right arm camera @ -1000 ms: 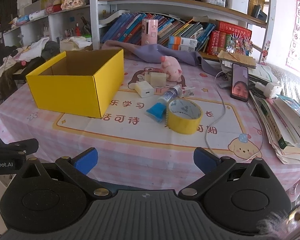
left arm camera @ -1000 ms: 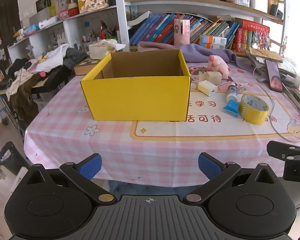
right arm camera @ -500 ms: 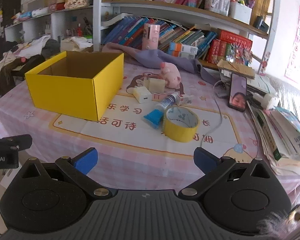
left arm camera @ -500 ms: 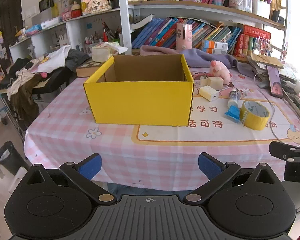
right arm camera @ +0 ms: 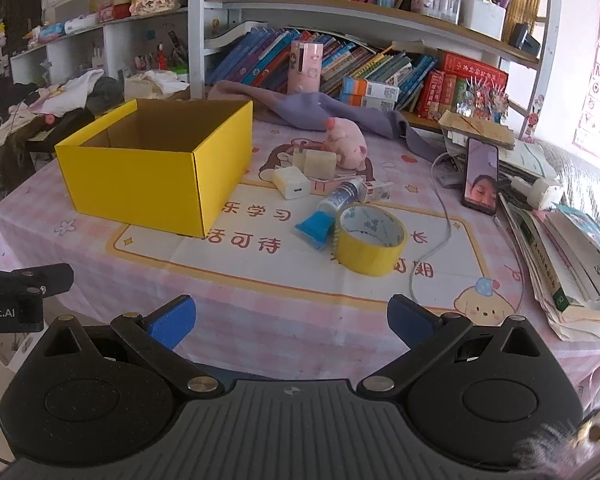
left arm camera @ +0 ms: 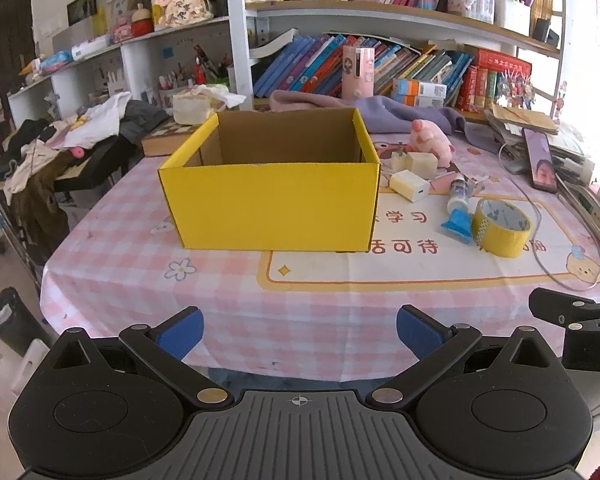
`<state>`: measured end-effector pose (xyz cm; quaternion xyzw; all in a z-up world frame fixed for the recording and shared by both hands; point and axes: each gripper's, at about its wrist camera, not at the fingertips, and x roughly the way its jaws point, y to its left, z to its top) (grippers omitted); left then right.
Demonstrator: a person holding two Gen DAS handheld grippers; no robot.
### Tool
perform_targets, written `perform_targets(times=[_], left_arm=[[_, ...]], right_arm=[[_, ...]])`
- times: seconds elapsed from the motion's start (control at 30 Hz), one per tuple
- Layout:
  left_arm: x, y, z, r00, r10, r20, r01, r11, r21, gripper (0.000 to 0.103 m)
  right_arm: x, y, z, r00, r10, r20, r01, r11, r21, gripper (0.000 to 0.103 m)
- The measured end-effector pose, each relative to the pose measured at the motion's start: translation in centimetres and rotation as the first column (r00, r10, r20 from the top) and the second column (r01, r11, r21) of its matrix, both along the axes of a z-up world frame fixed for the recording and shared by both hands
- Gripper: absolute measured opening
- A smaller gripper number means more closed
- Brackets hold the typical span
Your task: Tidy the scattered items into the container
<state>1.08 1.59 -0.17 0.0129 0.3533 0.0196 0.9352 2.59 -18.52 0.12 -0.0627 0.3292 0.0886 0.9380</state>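
An open yellow cardboard box (left arm camera: 272, 204) (right arm camera: 152, 178) stands empty on the pink checked table. To its right lie a yellow tape roll (left arm camera: 500, 228) (right arm camera: 370, 240), a blue-capped glue tube (left arm camera: 458, 210) (right arm camera: 326, 216), a white charger (left arm camera: 410, 185) (right arm camera: 291, 182), a cream block (left arm camera: 420, 163) (right arm camera: 320, 163) and a pink pig toy (left arm camera: 430, 137) (right arm camera: 348, 142). My left gripper (left arm camera: 298, 330) is open, off the table's near edge, facing the box. My right gripper (right arm camera: 290, 320) is open too, low before the tape roll. Neither holds anything.
A phone (right arm camera: 480, 176) leans at the right with a white cable (right arm camera: 436, 240) running across the mat. Stacked books and papers (right arm camera: 560, 256) crowd the right edge. A purple cloth (right arm camera: 312, 108) and bookshelves stand behind. Clothes lie piled on a side table (left arm camera: 60, 140) at left.
Both grippers have drawn back and risen a little, so the box and scattered items look slightly farther. Nothing on the table has moved; both grippers remain open.
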Motion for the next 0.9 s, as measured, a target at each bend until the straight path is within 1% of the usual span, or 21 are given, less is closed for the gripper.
perform_targets(times=[0.1,0.3,0.4,0.57,0.73,0.9], left_arm=[[0.1,-0.2,-0.1,1.0,-0.013,-0.004,0.013,1.0,-0.001,0.103],[0.2,-0.6,-0.4,0.999,-0.025,-0.023,0.025,1.0,0.008,0.103],[0.3,-0.6,-0.5,0.999,-0.031,-0.03,0.031,1.0,-0.005,0.103],[0.7,-1.4,-0.8,0.997,-0.068,-0.037,0.067,0.997,-0.024,0.103],[1.4,-2.7,-0.9,0.993,-0.113,-0.043,0.112,0.993,-0.023,0.103],[2.3,-3.4,-1.3,0.99,-0.126,-0.062,0.124,0.992,-0.033,0.103]], right_arm=[[-0.2,0.3,-0.1,0.999,0.026,0.028,-0.025,0.999,-0.04,0.103],[-0.3,0.3,-0.1,0.999,0.047,0.016,-0.046,0.998,-0.032,0.103],[-0.3,0.0,-0.2,0.999,0.036,0.012,-0.036,0.999,-0.022,0.103],[-0.2,-0.6,-0.4,1.0,0.014,0.001,-0.014,1.0,-0.009,0.103],[0.1,-1.4,-0.6,1.0,-0.002,-0.009,0.002,1.0,-0.004,0.103],[0.8,-2.2,-0.9,0.999,-0.02,-0.025,0.02,1.0,0.001,0.103]])
